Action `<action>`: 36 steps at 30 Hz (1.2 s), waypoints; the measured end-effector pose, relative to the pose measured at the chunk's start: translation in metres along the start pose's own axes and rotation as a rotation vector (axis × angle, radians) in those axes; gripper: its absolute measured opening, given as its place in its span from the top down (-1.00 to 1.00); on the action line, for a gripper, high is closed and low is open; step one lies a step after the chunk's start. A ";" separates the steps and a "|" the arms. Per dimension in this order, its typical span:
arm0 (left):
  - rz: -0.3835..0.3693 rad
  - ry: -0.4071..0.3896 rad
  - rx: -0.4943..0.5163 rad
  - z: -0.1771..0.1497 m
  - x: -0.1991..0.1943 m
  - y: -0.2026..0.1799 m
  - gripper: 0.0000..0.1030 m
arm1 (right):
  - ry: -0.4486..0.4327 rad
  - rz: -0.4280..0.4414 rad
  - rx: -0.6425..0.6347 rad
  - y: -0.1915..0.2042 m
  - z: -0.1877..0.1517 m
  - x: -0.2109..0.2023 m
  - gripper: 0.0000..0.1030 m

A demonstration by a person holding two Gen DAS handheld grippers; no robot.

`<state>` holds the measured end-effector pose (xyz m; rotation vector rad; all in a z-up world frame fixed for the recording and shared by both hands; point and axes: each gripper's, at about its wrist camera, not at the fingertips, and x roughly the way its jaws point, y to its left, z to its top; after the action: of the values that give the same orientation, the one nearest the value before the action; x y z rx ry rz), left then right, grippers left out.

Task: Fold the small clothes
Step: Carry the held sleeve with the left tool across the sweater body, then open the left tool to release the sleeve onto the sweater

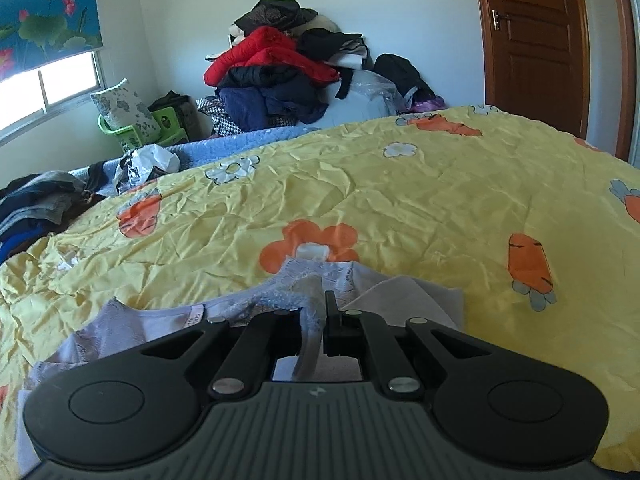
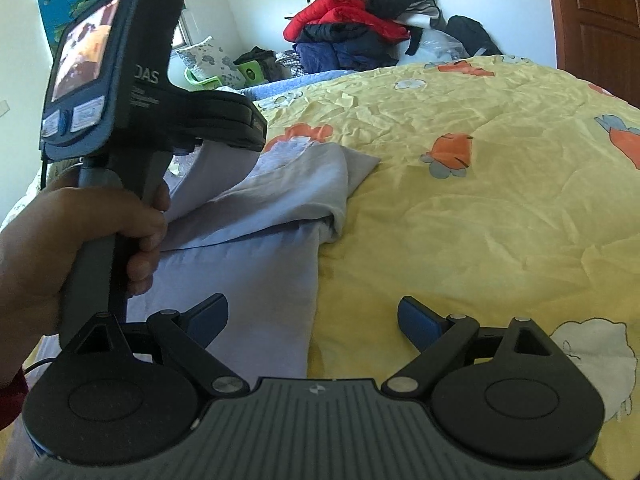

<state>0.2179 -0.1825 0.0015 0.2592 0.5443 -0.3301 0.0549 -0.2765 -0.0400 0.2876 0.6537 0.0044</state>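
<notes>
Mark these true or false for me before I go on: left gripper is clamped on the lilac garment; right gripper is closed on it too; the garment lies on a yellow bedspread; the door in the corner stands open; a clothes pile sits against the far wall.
1. The left gripper is clamped on the lilac garment. True.
2. The right gripper is closed on it too. False: its jaws stand wide apart with nothing gripped, over the garment's edge.
3. The garment lies on a yellow bedspread. True.
4. The brown door stands open. False: it looks shut in its frame.
5. A clothes pile sits against the far wall. True.
</notes>
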 end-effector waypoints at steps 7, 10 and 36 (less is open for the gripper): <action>-0.014 -0.012 0.003 0.000 0.001 -0.006 0.92 | 0.004 -0.007 0.001 -0.003 -0.001 0.000 -0.81; -0.016 -0.014 0.001 0.002 0.003 -0.007 0.92 | 0.004 -0.007 0.001 -0.003 -0.001 0.000 -0.81; -0.078 0.002 0.038 0.012 -0.005 -0.037 -0.38 | 0.004 -0.037 0.001 -0.011 -0.005 -0.008 -0.82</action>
<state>0.2058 -0.2193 0.0086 0.2761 0.5517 -0.4158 0.0447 -0.2861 -0.0424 0.2769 0.6633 -0.0310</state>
